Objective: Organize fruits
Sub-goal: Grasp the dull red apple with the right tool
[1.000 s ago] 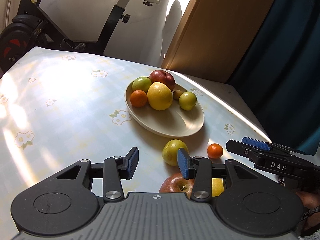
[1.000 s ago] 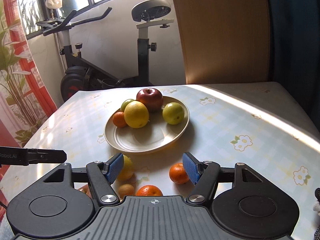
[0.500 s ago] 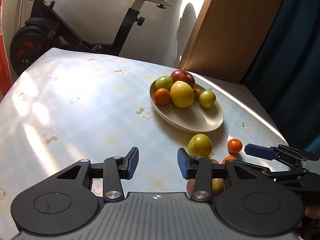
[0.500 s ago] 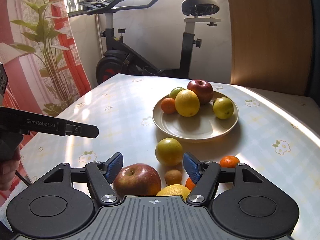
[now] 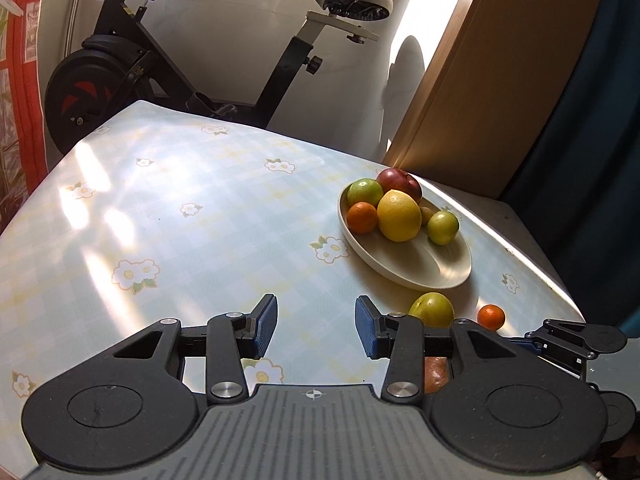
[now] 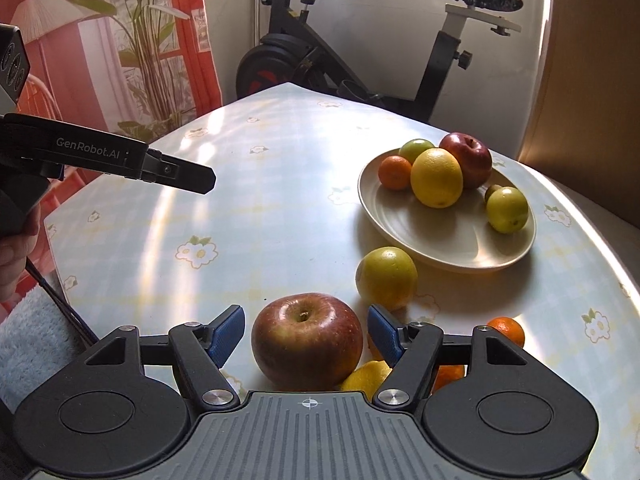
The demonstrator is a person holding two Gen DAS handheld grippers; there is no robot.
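A beige plate point(image 6: 400, 232) holds a red apple point(image 6: 468, 158), a yellow citrus point(image 6: 436, 178), a small orange point(image 6: 394, 172) and green fruits. Loose on the table in front of it lie a big red apple point(image 6: 306, 340), a yellow-green fruit point(image 6: 386, 276), a mandarin point(image 6: 507, 330) and a lemon point(image 6: 366, 378). My right gripper point(image 6: 306, 334) is open, and the big apple sits between its blue pads with a thin gap on each side. My left gripper point(image 5: 316, 326) is open over bare tablecloth, left of the plate point(image 5: 400, 276) and the yellow-green fruit point(image 5: 432, 310).
An exercise bike point(image 5: 132, 68) stands behind the table's far edge. A wooden panel point(image 5: 480, 80) and a dark blue curtain point(image 5: 592, 140) close the right side. At the left of the right wrist view are a hand point(image 6: 12, 256), a pale blue towel point(image 6: 28, 328) and a plant point(image 6: 148, 40).
My right gripper has swung left and rolled, and the big red apple now lies between its fingers. My left gripper has drifted left, away from the loose fruit.
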